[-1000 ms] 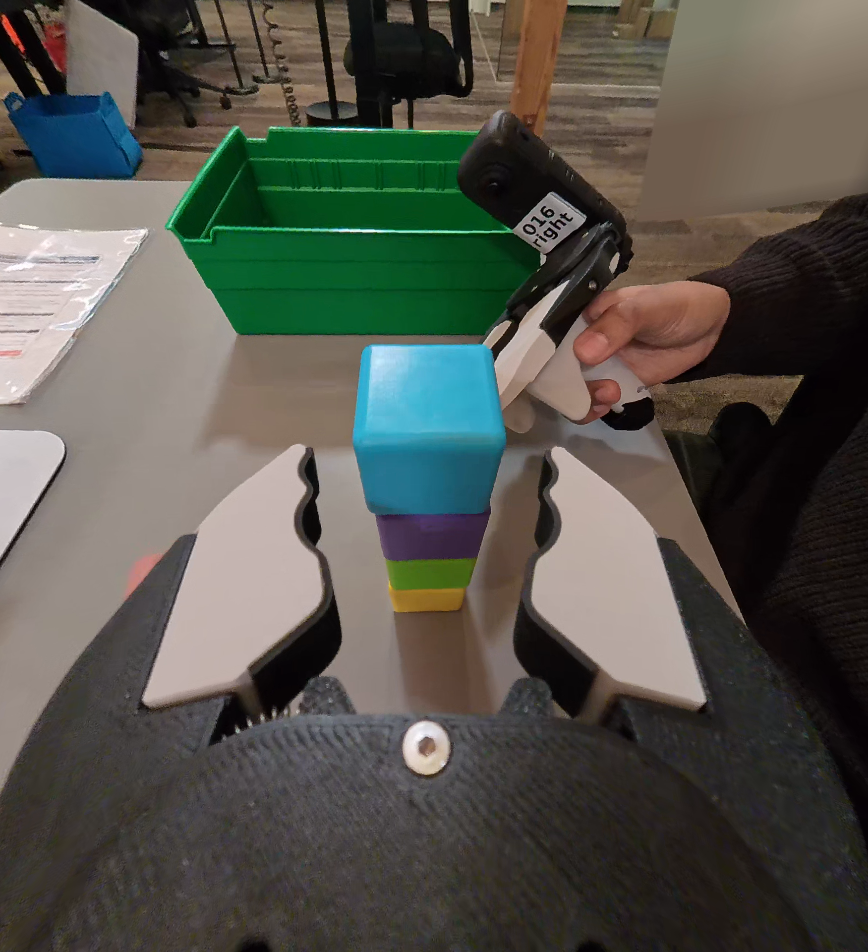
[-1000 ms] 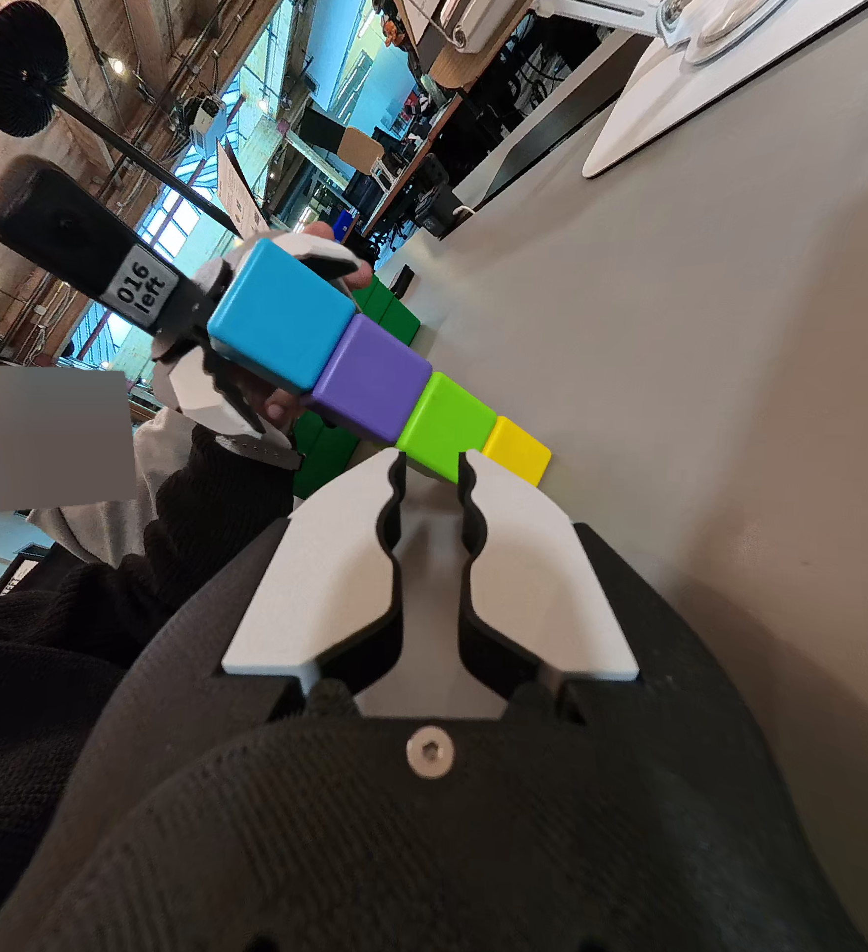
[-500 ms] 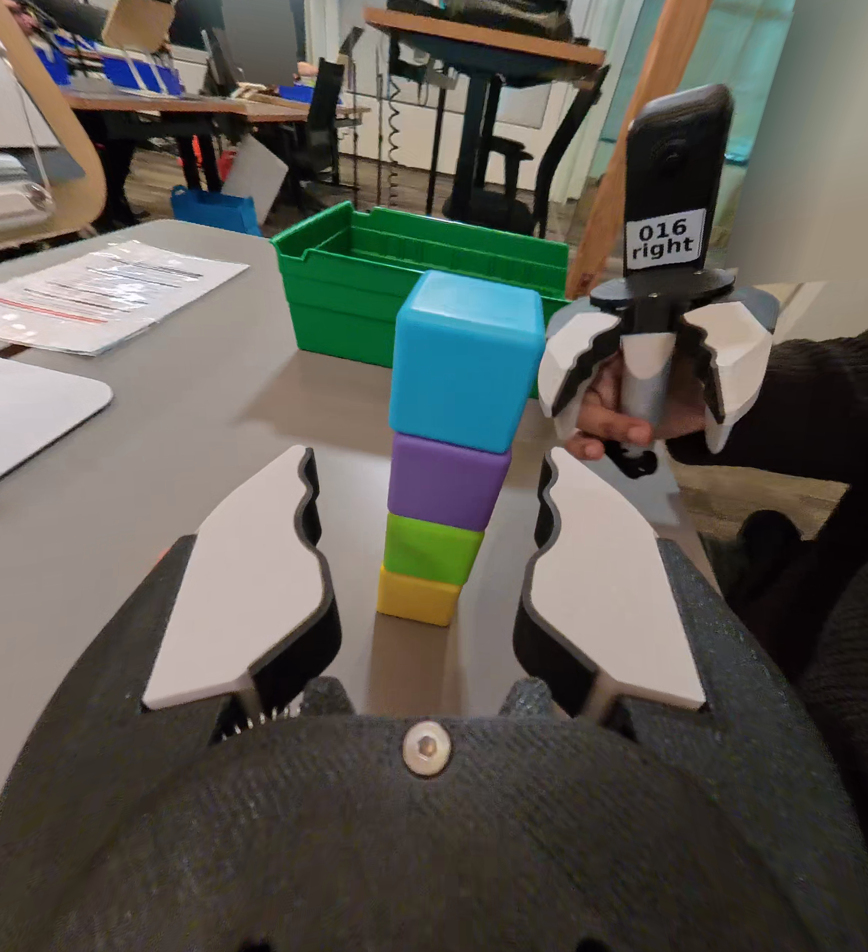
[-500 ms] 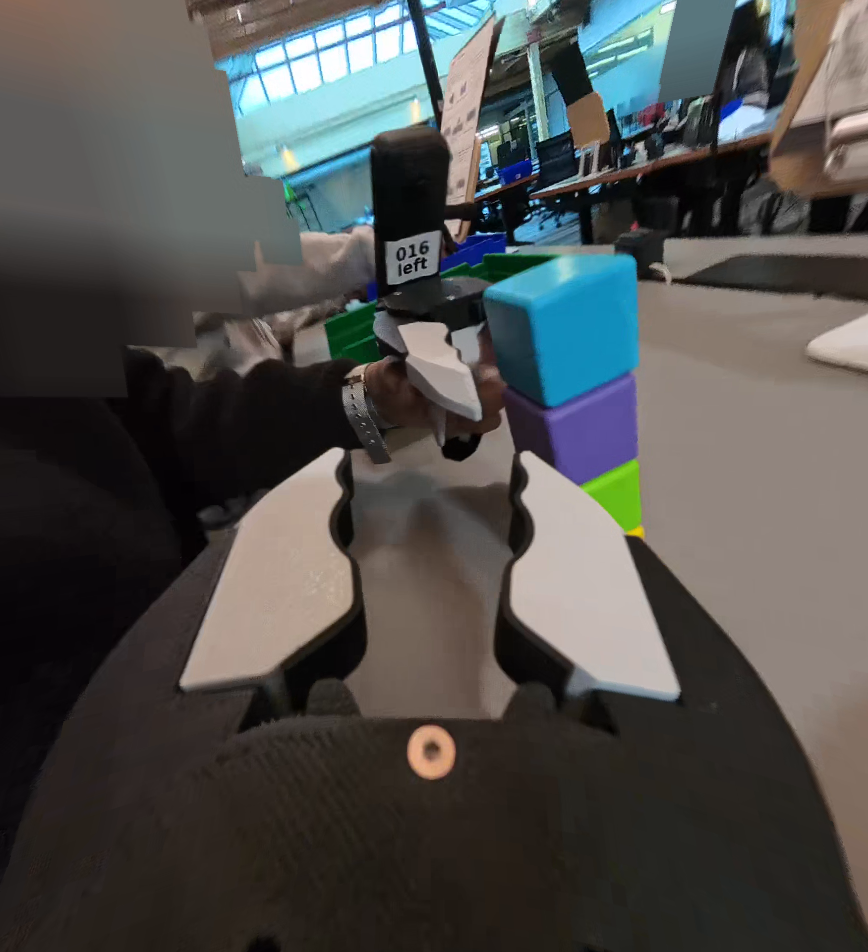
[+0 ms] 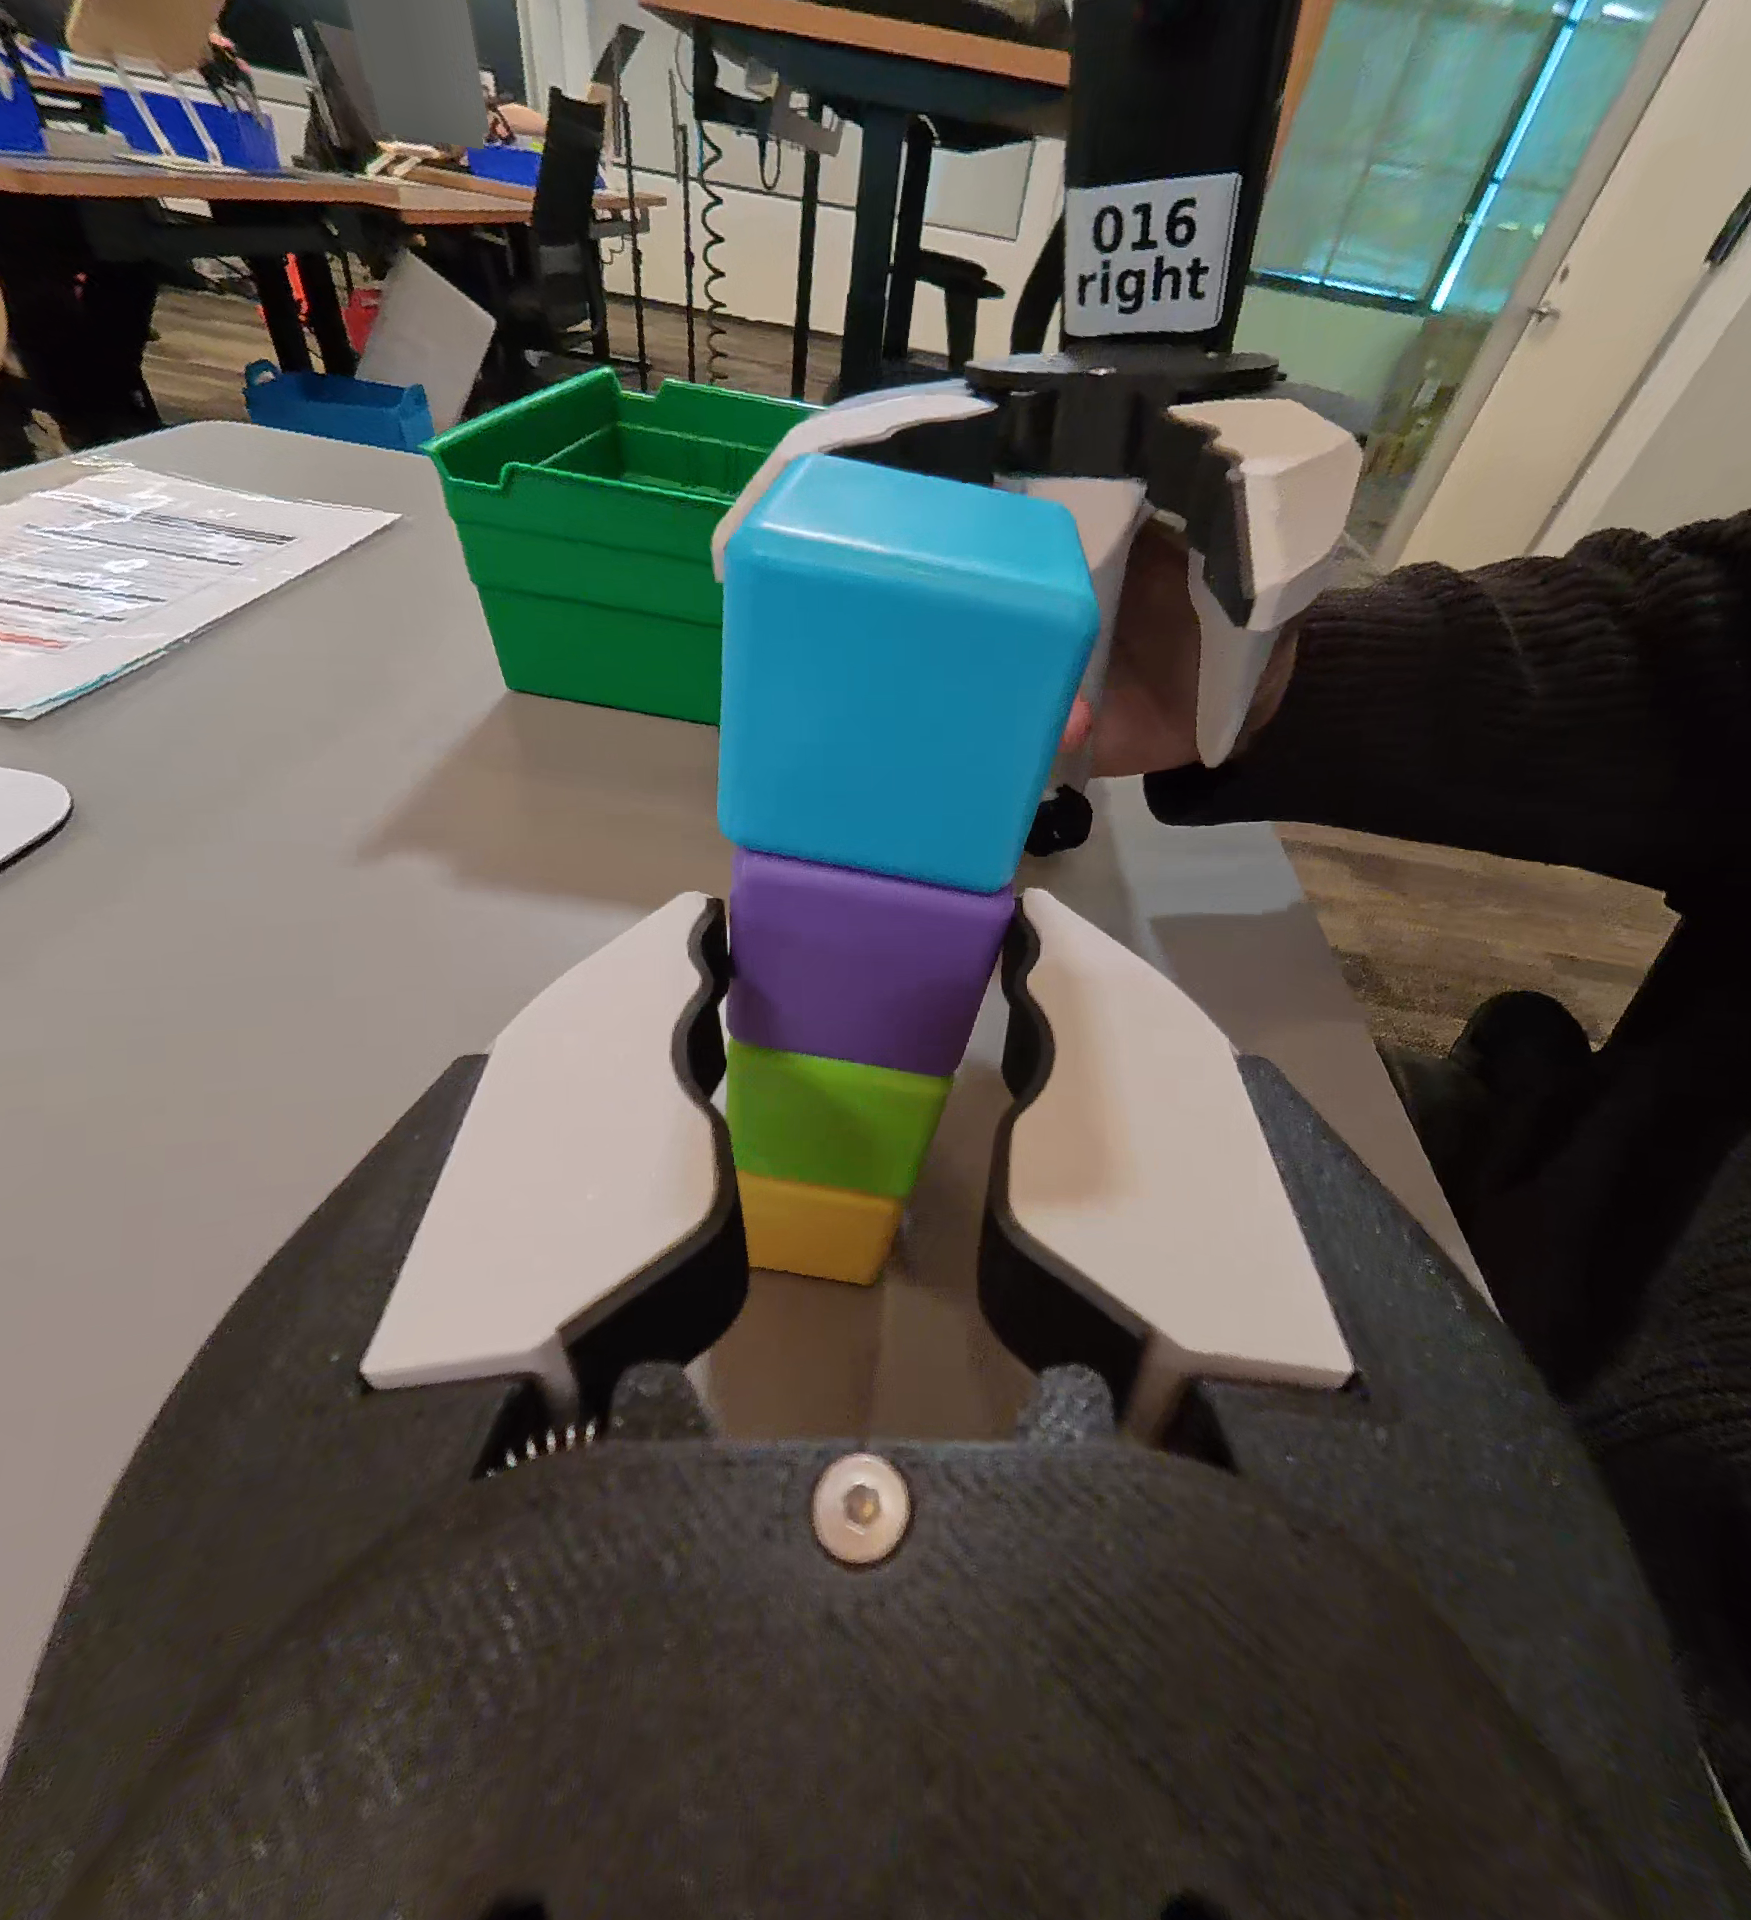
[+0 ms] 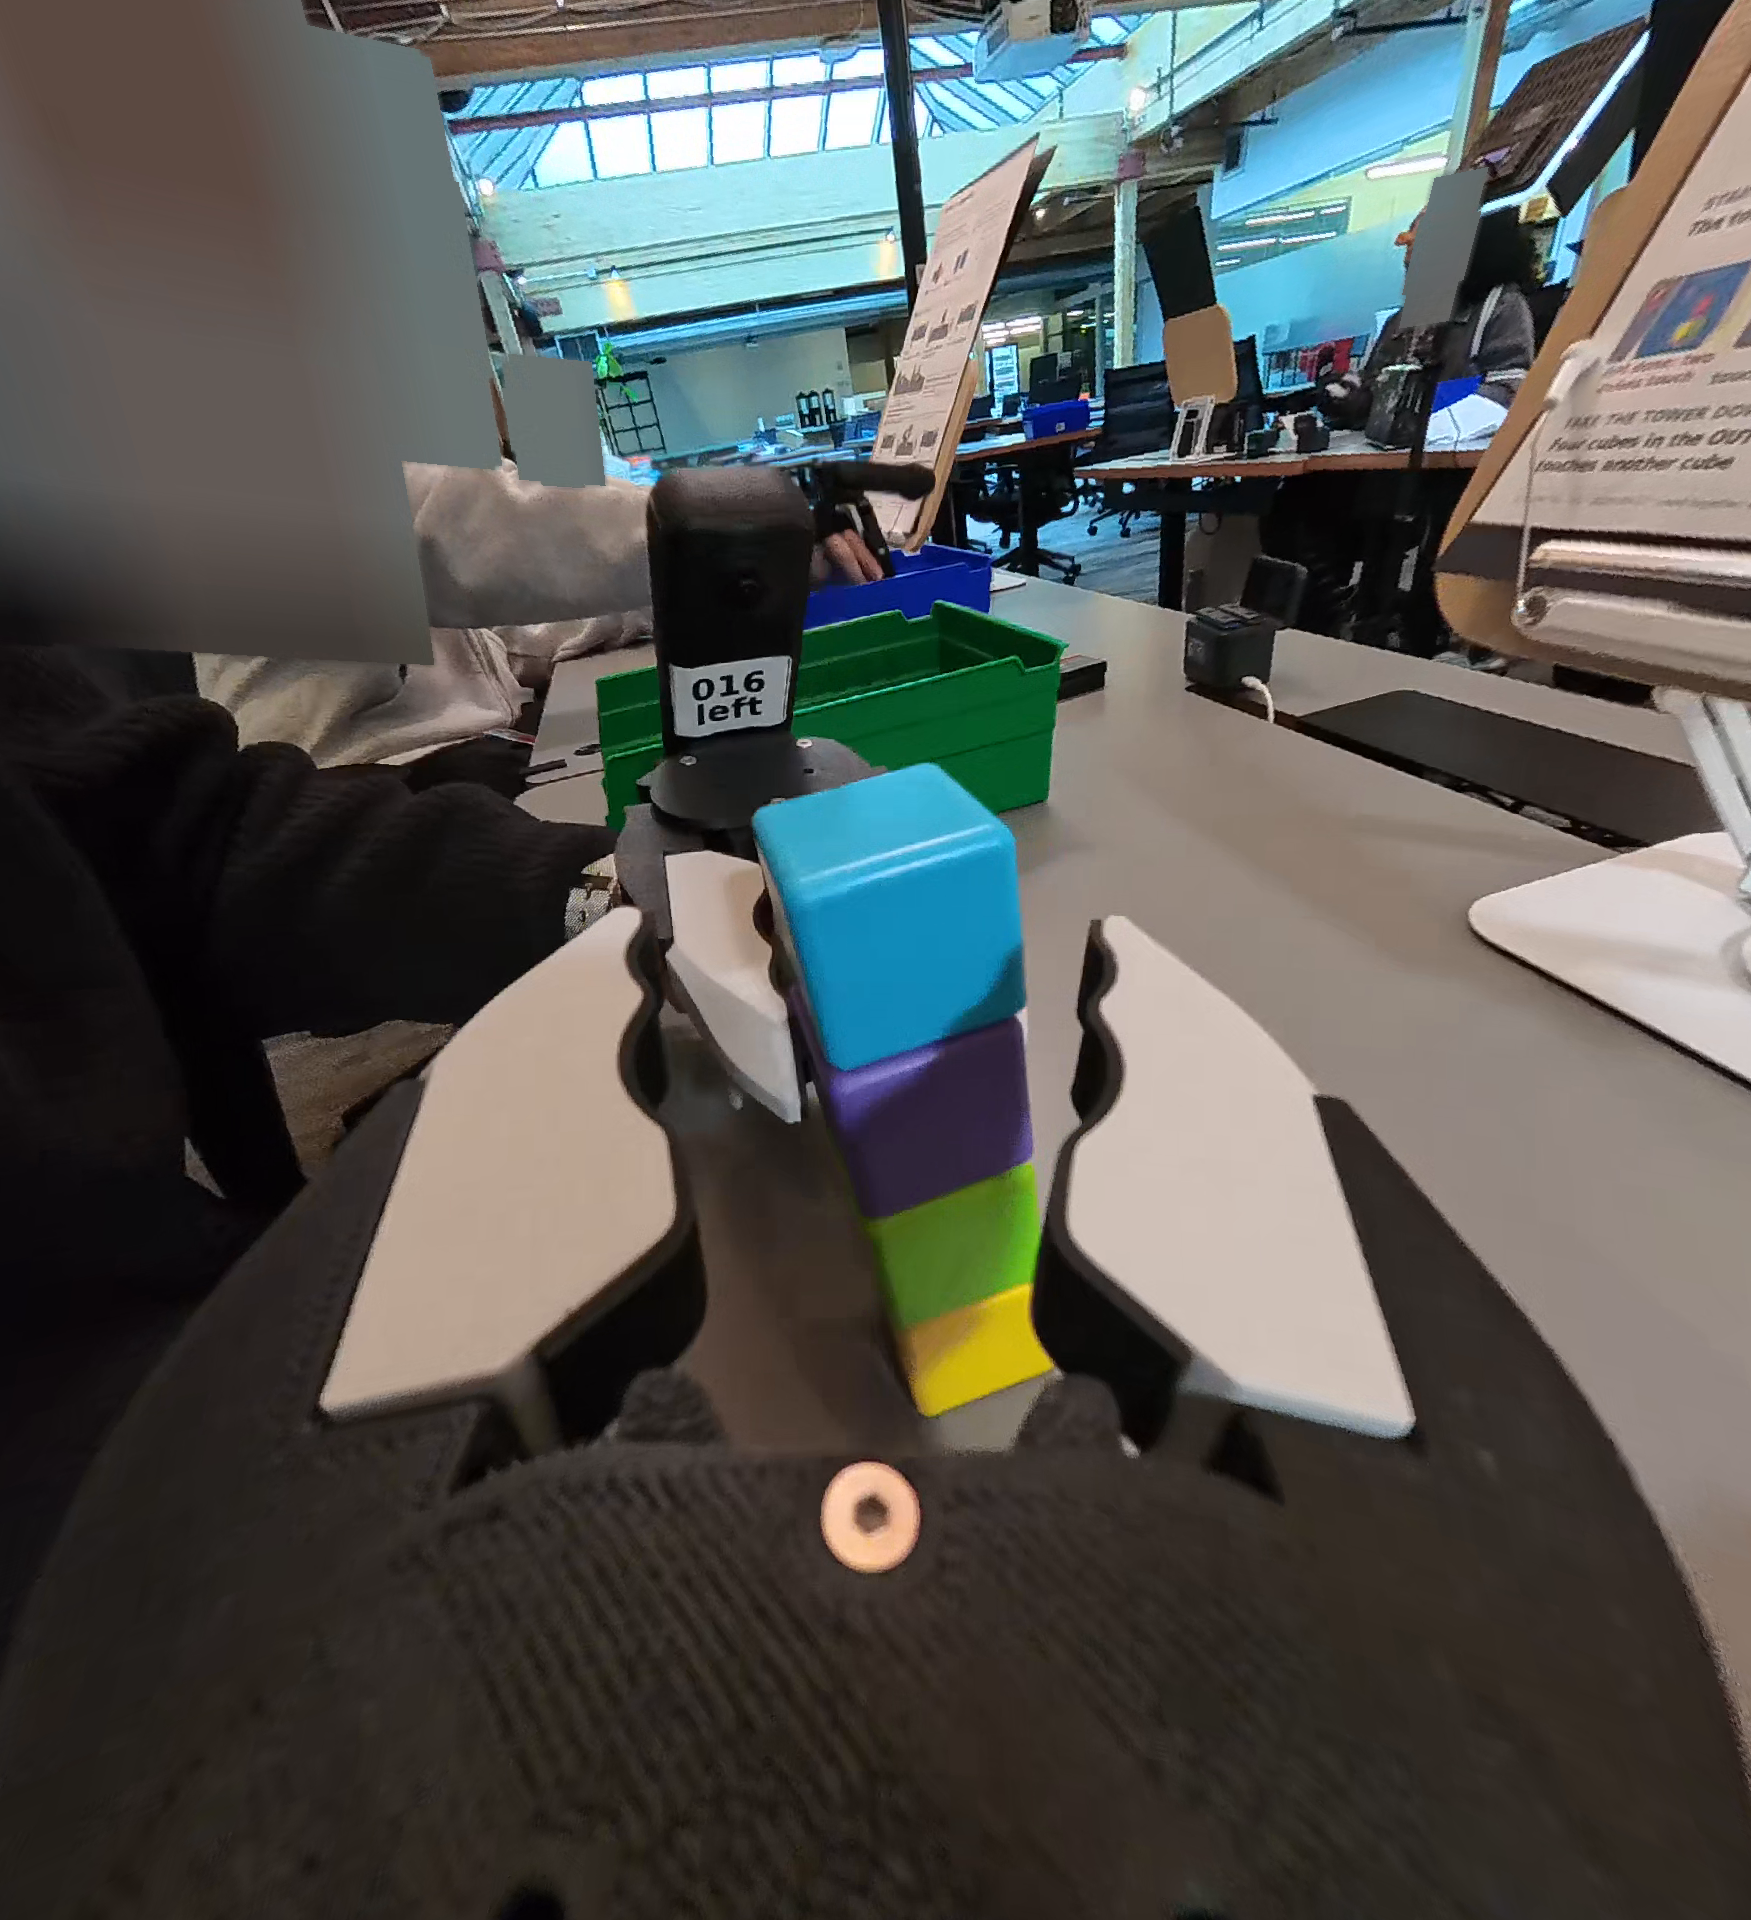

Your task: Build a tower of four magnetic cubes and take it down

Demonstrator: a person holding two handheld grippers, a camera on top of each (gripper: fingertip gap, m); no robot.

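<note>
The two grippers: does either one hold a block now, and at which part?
The left gripper is closed on the purple block, at its two side faces. The right gripper is open and holds nothing.

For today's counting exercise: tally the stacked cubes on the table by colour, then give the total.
Blue cube: 1
Purple cube: 1
Green cube: 1
Yellow cube: 1
Total: 4 cubes
</note>
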